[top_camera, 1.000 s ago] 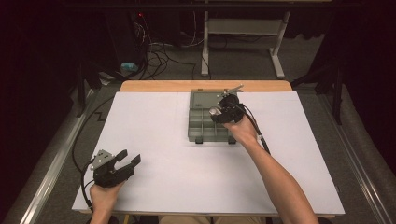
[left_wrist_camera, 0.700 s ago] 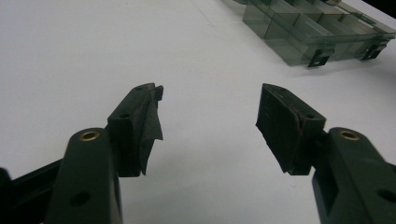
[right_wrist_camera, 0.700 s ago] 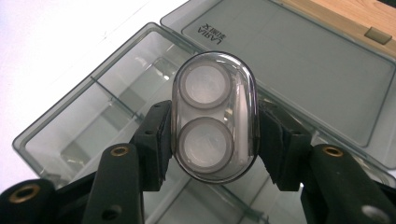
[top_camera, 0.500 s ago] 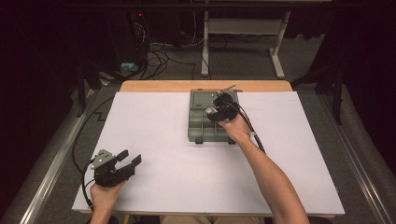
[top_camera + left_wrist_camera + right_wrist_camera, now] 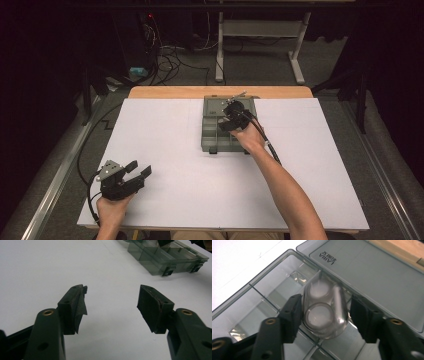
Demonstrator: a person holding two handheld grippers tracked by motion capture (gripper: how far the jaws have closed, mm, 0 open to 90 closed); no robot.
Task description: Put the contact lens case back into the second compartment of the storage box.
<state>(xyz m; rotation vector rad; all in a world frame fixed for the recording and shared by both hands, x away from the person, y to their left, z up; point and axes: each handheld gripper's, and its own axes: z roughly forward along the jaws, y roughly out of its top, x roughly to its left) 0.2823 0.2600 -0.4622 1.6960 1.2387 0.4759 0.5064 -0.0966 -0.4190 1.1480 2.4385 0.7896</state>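
A clear, smoke-tinted compartment box [image 5: 212, 138] lies open at the far middle of the white table, its lid [image 5: 372, 272] folded back flat. My right gripper [image 5: 231, 116] hangs over the box. A small clear round vial [image 5: 324, 316] with white inside stands between its jaws above a divider, slightly blurred. The jaws have just been opening: the right pad [image 5: 360, 315] stands apart from the vial and the left pad [image 5: 293, 315] is at its side. My left gripper [image 5: 139, 172] rests near the table's front left, open and empty [image 5: 112, 302], facing the box [image 5: 152, 261].
The white sheet [image 5: 170, 150] covers most of the table, with a wooden strip [image 5: 170, 92] along the far edge. The right gripper's cable [image 5: 267, 145] runs along the forearm. Cables and a stand's legs lie on the floor beyond.
The right gripper has moved a little left and down into the box, and its jaws stand wider. The left gripper has stayed put.
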